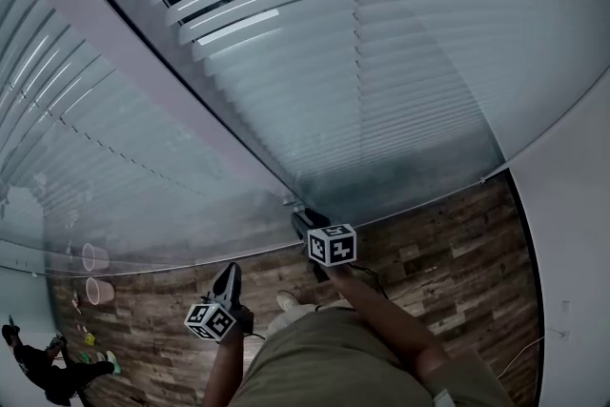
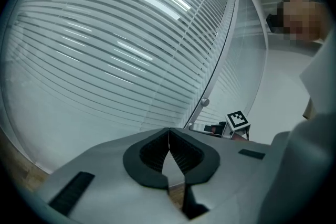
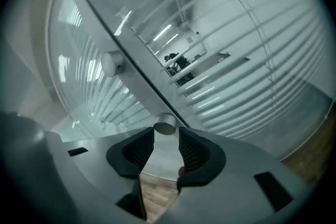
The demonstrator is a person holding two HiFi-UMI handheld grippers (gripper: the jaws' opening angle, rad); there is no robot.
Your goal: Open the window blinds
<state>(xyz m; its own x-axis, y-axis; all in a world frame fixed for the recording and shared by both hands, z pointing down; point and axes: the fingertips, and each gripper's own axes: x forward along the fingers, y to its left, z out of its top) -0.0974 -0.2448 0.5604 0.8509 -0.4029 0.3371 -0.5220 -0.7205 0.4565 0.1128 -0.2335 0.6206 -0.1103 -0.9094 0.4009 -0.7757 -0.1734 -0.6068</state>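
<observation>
Blinds (image 1: 410,62) sit behind the glass, top slats tilted open, lower ones closed. Right gripper (image 3: 166,139) is up at the frame (image 3: 137,81), jaws apart either side of a round knob (image 3: 166,124), not clamping it. Left gripper (image 2: 168,139) is back from the glass, clenched, nothing in it.

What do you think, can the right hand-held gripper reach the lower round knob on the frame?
Probably yes: the right hand-held gripper is open, with the knob at its jaw tips and nothing between.
</observation>
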